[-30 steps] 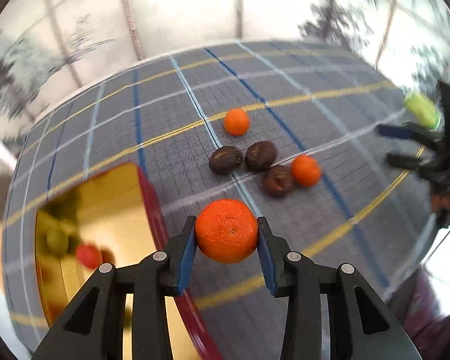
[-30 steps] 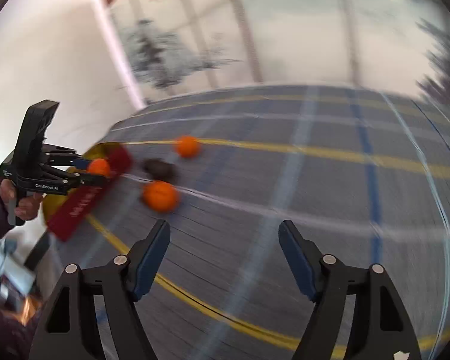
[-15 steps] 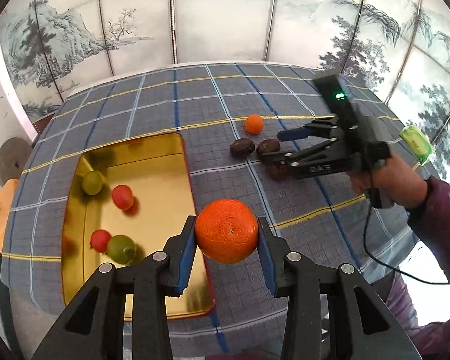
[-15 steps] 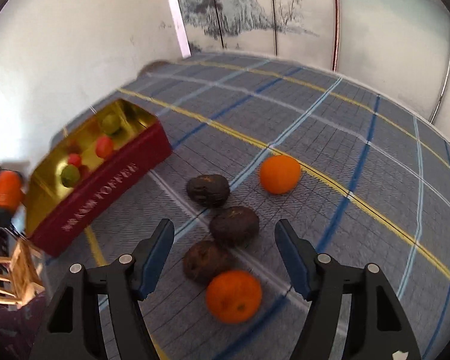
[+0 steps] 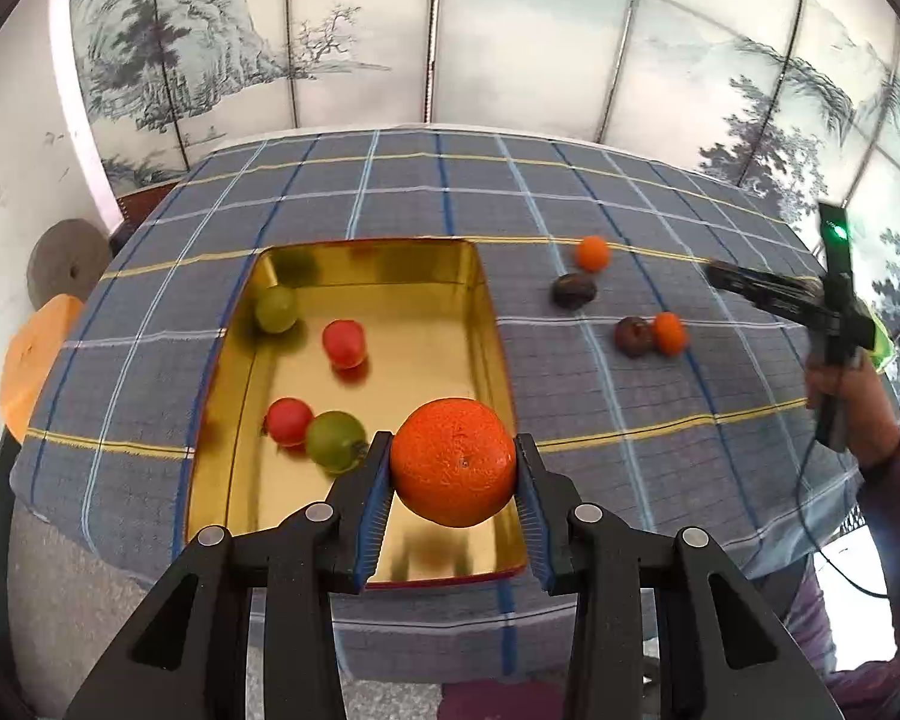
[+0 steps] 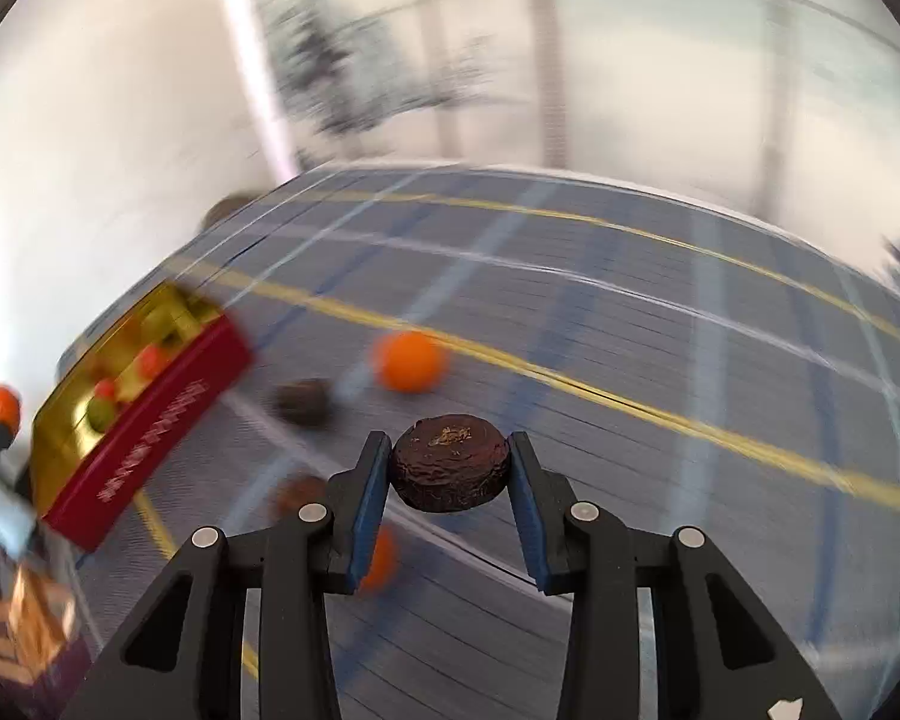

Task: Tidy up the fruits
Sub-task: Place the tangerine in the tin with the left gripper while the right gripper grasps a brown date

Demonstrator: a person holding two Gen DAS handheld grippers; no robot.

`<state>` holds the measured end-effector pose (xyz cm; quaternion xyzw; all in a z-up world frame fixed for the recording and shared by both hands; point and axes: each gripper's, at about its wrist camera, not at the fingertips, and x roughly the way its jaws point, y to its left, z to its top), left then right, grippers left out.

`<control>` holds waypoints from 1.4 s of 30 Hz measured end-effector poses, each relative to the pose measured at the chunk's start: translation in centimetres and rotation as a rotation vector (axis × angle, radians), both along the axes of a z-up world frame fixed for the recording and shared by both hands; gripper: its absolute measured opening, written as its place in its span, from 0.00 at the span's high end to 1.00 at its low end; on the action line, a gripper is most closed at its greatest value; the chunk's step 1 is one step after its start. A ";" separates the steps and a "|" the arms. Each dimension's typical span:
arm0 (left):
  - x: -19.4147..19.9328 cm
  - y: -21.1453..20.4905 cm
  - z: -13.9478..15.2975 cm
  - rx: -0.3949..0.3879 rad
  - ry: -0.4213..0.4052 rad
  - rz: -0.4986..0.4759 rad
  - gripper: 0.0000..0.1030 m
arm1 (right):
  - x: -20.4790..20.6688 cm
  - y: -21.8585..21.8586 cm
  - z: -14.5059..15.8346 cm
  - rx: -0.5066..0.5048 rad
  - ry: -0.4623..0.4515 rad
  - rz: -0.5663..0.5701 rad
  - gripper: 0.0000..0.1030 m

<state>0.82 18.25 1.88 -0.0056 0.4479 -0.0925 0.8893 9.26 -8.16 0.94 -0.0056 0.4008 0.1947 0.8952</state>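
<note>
My left gripper (image 5: 453, 483) is shut on a large orange (image 5: 453, 461) and holds it above the near right corner of the gold tin (image 5: 492, 324). The tin holds two green fruits (image 5: 276, 308) and two red fruits (image 5: 343, 343). My right gripper (image 6: 449, 473) is shut on a dark wrinkled passion fruit (image 6: 449, 461), lifted over the plaid cloth. On the cloth lie two small oranges (image 5: 592, 252) and two dark passion fruits (image 5: 575, 290). The right wrist view is blurred; it shows an orange (image 6: 409, 361) and a dark fruit (image 6: 303, 401) ahead.
The table under the plaid cloth (image 5: 570, 204) has its front edge just below the tin. A painted screen (image 5: 510, 30) stands behind it. An orange stool (image 5: 33, 354) and a grey disc (image 5: 69, 261) are at the left. The tin's red side (image 6: 150, 438) shows left in the right wrist view.
My right gripper has shut on a dark passion fruit and lifted it off the cloth. My left gripper has carried the orange left, over the tin's near corner.
</note>
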 end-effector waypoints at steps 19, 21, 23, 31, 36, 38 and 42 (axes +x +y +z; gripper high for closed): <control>8.7 -0.3 -3.8 0.111 0.032 0.055 0.61 | -1.6 -8.2 -3.1 -0.017 0.069 -0.231 0.65; 9.7 -0.3 -4.0 0.095 0.044 0.055 0.61 | -1.6 -8.1 -3.2 -0.021 0.073 -0.229 0.65; 10.6 -0.4 -4.2 0.100 0.052 0.066 0.61 | -1.5 -7.9 -3.2 -0.029 0.075 -0.223 0.65; 13.4 -1.5 -4.7 0.199 0.041 0.097 0.61 | -1.4 -7.9 -3.4 -0.029 0.082 -0.219 0.65; 14.3 -2.1 -4.5 0.252 0.021 0.103 0.60 | -1.4 -7.9 -3.4 -0.027 0.083 -0.219 0.65; 14.3 -2.4 -4.5 0.265 0.016 0.101 0.60 | -1.4 -7.9 -3.4 -0.026 0.084 -0.219 0.65; 14.2 -2.7 -4.5 0.283 0.008 0.097 0.57 | -1.3 -7.9 -3.4 -0.028 0.083 -0.219 0.65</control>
